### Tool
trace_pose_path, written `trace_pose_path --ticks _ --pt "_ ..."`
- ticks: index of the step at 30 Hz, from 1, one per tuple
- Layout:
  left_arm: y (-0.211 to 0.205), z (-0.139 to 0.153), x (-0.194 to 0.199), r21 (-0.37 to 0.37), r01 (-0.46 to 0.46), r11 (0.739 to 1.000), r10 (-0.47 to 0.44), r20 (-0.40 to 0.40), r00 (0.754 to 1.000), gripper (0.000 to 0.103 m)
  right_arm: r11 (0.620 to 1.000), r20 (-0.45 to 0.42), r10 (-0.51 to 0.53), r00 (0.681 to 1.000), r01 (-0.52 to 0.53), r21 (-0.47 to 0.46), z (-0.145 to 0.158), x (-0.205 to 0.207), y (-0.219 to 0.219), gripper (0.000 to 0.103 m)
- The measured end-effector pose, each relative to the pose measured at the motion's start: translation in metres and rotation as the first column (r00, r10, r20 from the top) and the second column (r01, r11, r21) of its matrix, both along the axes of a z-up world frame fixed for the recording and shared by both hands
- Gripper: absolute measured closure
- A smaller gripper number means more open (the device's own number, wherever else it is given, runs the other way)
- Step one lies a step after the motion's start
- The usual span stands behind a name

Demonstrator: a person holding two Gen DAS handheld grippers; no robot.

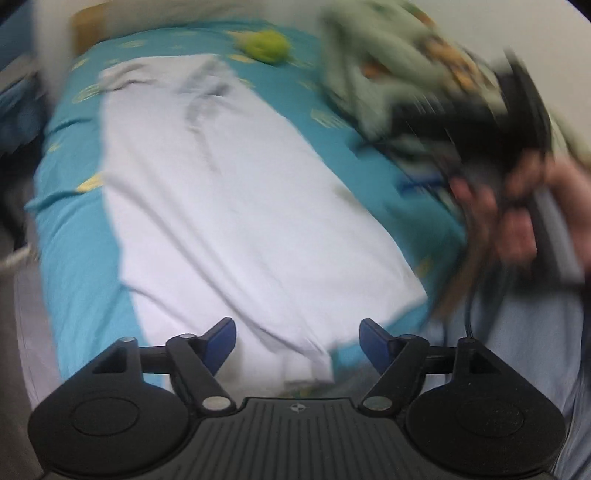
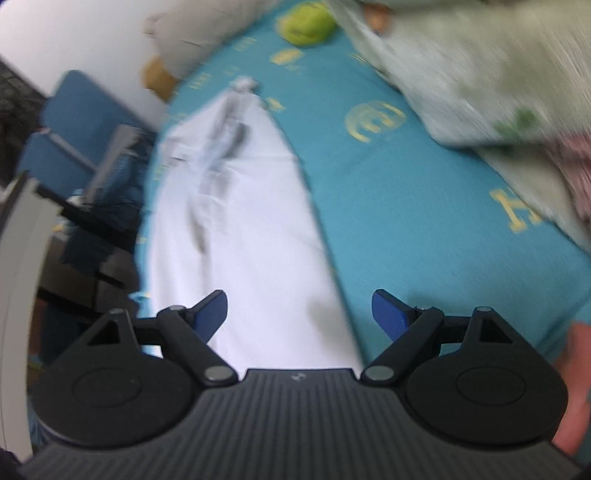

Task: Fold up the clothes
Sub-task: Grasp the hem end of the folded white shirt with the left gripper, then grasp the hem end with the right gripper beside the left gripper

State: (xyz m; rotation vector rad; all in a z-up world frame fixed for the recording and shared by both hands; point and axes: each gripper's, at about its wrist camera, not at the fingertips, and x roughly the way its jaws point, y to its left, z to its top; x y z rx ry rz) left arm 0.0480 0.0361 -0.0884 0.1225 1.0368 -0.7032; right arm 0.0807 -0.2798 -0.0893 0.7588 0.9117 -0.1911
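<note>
Left wrist view: the left claw (image 1: 297, 341) stands with its blue-padded jaws wide apart at the bottom of the frame, nothing between them, above the near edge of a white garment (image 1: 236, 206). The garment lies spread flat, lengthwise up the centre of the frame, on a bed covered by a turquoise sheet (image 1: 74, 236) with yellow print. Dark grey marks show near the garment's far end, at upper centre. A yellow-green ball-like object (image 1: 266, 45) sits on the sheet beyond the garment. A heap of pale green patterned fabric (image 1: 376, 62) fills the upper right. At the right edge, blurred, a person's hand (image 1: 517, 218) grips the dark body of the other tool.

Right wrist view: the right claw (image 2: 299, 314) is likewise spread wide and empty at the bottom of the frame, its left pad over the white garment (image 2: 243, 221) and its right pad over bare turquoise sheet (image 2: 424, 221). The garment runs from bottom centre toward the upper left, narrowing to a bunched tip. The yellow-green object (image 2: 306, 24) lies at top centre, the pale green fabric (image 2: 461, 74) at upper right. A blue chair (image 2: 85, 122) stands off the bed at left. Fingers (image 2: 574, 387) show at the lower right edge.
</note>
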Motion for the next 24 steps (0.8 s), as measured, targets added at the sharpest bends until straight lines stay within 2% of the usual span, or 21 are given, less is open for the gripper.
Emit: trace_pose_path --ticks 1,3,5,8,11,13,16,18,20,21,22,24 --pt "0.010 -0.001 0.010 -0.009 -0.074 0.997 0.074 -0.004 0.997 0.023 1.000 -0.031 -0.017 0.999 0.017 0.008 -0.007 0.000 -0.002 0.016" --pt "0.031 -0.003 0.029 -0.024 -0.221 0.975 0.220 -0.013 0.975 0.020 1.000 -0.074 -0.020 0.997 0.022 0.020 -0.018 0.002 -0.001 0.016" --pt "0.040 -0.016 0.049 0.012 -0.315 0.949 0.315 -0.057 0.947 0.020 1.000 -0.113 -0.005 0.994 0.009 0.030 -0.027 0.005 0.003 0.017" --pt "0.050 -0.034 0.067 0.047 -0.390 0.919 0.393 -0.160 0.906 0.022 0.999 -0.159 0.042 0.986 -0.038 0.029 -0.036 0.008 0.015 0.016" --pt "0.054 -0.055 0.074 0.041 -0.426 0.904 0.420 -0.278 0.864 0.022 0.997 -0.173 0.074 0.982 -0.072 0.014 -0.037 0.008 0.026 0.015" --pt "0.052 -0.054 0.070 0.030 -0.410 0.912 0.403 -0.267 0.876 0.019 0.996 -0.185 0.088 0.979 -0.087 0.011 -0.040 0.009 0.030 0.015" --pt "0.048 -0.051 0.064 0.043 -0.364 0.931 0.361 -0.270 0.892 0.020 0.995 -0.199 0.095 0.975 -0.095 0.012 -0.038 0.006 0.034 0.015" --pt "0.042 -0.052 0.059 0.028 -0.316 0.948 0.310 -0.296 0.903 0.021 0.993 -0.225 0.116 0.967 -0.110 0.042 -0.040 0.003 0.040 0.015" --pt "0.036 -0.053 0.052 0.002 -0.254 0.967 0.240 -0.337 0.910 0.023 0.984 -0.267 0.178 0.947 -0.175 0.034 -0.040 0.002 0.053 0.015" --pt "0.034 -0.052 0.048 0.009 -0.240 0.971 0.229 -0.334 0.914 0.029 0.981 -0.276 0.193 0.942 -0.185 0.053 -0.041 -0.001 0.057 0.015" --pt "0.033 -0.051 0.044 0.017 -0.226 0.974 0.219 -0.331 0.918 0.044 0.978 -0.285 0.208 0.936 -0.196 0.072 -0.041 -0.003 0.060 0.015" --pt "0.031 -0.049 0.038 0.048 -0.218 0.975 0.222 -0.307 0.925 0.061 0.972 -0.295 0.235 0.926 -0.222 0.077 -0.040 -0.008 0.068 0.021"
